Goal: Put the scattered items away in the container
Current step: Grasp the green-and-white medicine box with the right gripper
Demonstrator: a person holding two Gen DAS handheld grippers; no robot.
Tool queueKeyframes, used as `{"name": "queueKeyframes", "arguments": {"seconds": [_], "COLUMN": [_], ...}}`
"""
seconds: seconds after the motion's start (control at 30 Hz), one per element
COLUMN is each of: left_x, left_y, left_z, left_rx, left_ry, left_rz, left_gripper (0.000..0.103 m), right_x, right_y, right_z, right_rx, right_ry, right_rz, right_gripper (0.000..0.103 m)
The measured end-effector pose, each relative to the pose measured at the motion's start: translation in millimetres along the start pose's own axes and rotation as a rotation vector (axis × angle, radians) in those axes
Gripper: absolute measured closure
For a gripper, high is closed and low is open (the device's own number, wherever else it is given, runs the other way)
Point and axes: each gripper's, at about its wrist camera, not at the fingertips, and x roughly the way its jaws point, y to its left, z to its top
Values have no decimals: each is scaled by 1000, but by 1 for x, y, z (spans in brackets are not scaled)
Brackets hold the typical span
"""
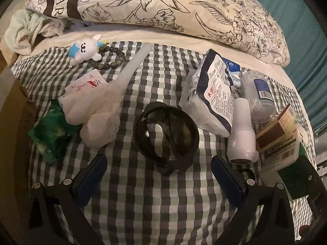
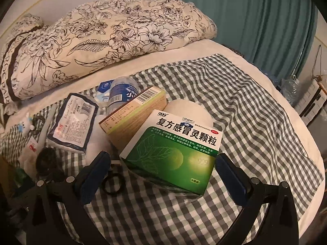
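Observation:
In the left wrist view a coiled black belt (image 1: 166,136) lies on the checked cloth (image 1: 143,194), just beyond my open left gripper (image 1: 159,163), whose fingers straddle its near edge without touching. To its right are a tissue pack (image 1: 212,94), a white handheld device (image 1: 242,134), a water bottle (image 1: 257,94) and stacked boxes (image 1: 276,130). In the right wrist view my right gripper (image 2: 163,161) stands wide open around the near end of a green medicine box (image 2: 173,153); the pads do not press on it. A tan box (image 2: 134,114) leans behind it.
At left lie a fluffy white brush (image 1: 100,118), a green packet (image 1: 51,134), a sachet (image 1: 90,83), a plush toy (image 1: 85,49) and a bead bracelet (image 1: 114,59). A floral pillow (image 2: 102,34) lines the back. A small black ring (image 2: 113,183) lies by my right gripper's left finger.

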Motion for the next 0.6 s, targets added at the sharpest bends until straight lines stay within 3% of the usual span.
{"name": "queueKeyframes", "arguments": {"seconds": [0.33, 0.6], "left_x": [29, 37], "left_y": [4, -1], "left_z": [6, 10], "left_rx": [-12, -14], "left_ry": [7, -9], "left_rz": [55, 57], "left_gripper": [0, 0], "right_x": [17, 20], "right_y": [5, 7], "right_z": [5, 6], "right_rx": [21, 146], "right_ry": [37, 96], "right_rz": [-49, -68], "right_gripper": [0, 0]}}
